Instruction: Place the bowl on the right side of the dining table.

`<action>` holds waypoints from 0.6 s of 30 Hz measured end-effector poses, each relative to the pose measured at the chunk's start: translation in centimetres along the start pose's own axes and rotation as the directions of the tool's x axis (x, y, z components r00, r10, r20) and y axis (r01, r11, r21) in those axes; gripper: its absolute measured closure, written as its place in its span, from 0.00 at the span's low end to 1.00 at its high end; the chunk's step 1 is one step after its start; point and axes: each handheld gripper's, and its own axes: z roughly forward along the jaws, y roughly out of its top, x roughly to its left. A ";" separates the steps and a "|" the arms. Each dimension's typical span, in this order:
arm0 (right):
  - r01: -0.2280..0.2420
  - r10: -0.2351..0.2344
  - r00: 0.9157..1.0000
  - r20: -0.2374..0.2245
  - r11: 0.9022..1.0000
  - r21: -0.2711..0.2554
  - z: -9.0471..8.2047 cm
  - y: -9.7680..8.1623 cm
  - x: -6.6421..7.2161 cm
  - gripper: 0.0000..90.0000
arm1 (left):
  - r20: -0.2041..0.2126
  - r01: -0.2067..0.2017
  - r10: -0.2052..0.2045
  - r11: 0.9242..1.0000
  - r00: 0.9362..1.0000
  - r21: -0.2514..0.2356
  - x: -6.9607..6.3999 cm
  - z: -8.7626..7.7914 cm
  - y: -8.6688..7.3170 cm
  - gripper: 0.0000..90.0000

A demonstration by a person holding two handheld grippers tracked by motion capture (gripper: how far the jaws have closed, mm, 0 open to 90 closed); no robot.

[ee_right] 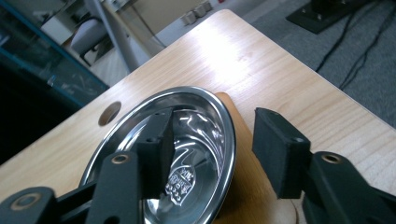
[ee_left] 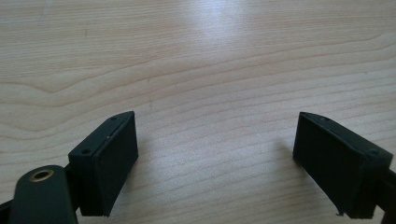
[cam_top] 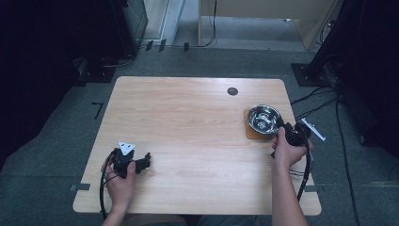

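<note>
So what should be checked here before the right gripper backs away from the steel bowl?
1. Steel bowl sits on the wooden coaster: ok.
2. Right gripper pads off the bowl rim, one jaw inside, one outside: ok.
3. Bowl upright and empty: ok.
4. Bowl centred on the coaster: cannot tell.
5. Left gripper open, nothing between its jaws, over bare table: ok.

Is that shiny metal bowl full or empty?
Empty: the bowl shows bare steel inside, upright on a wooden mat.
</note>
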 end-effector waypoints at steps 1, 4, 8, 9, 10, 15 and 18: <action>0.018 -0.018 1.000 -0.006 1.000 0.003 -0.1 0.0 0.0 0.50 | 0.000 0.000 0.000 1.000 1.000 0.000 0.0 0.0 0.0 0.15; 0.066 -0.066 0.998 -0.003 0.998 0.009 -0.5 0.1 -0.1 0.41 | 0.000 0.002 -0.002 1.000 1.000 -0.002 0.0 0.0 0.0 0.15; 0.143 -0.141 0.989 -0.050 0.989 0.042 -1.4 0.3 -0.2 0.31 | 0.000 0.000 0.000 1.000 1.000 0.000 0.0 0.0 0.0 0.15; 0.158 -0.155 0.986 -0.064 0.987 0.042 -1.6 0.3 -0.1 0.31 | 0.000 0.002 -0.002 1.000 1.000 -0.002 0.0 0.0 0.0 0.15; 0.181 -0.178 0.981 -0.083 0.983 0.040 -1.9 0.3 0.0 0.29 | 0.000 0.002 -0.002 1.000 1.000 -0.002 0.0 0.0 0.0 0.15; 0.233 -0.227 0.967 -0.116 0.972 0.036 -3.1 0.2 0.6 0.26 | 0.000 0.000 0.000 1.000 1.000 0.001 0.0 0.0 0.0 0.15; 0.260 -0.254 0.960 -0.119 0.965 0.036 -3.6 0.1 0.9 0.25 | 0.000 0.002 -0.002 1.000 1.000 -0.001 0.0 0.0 0.0 0.15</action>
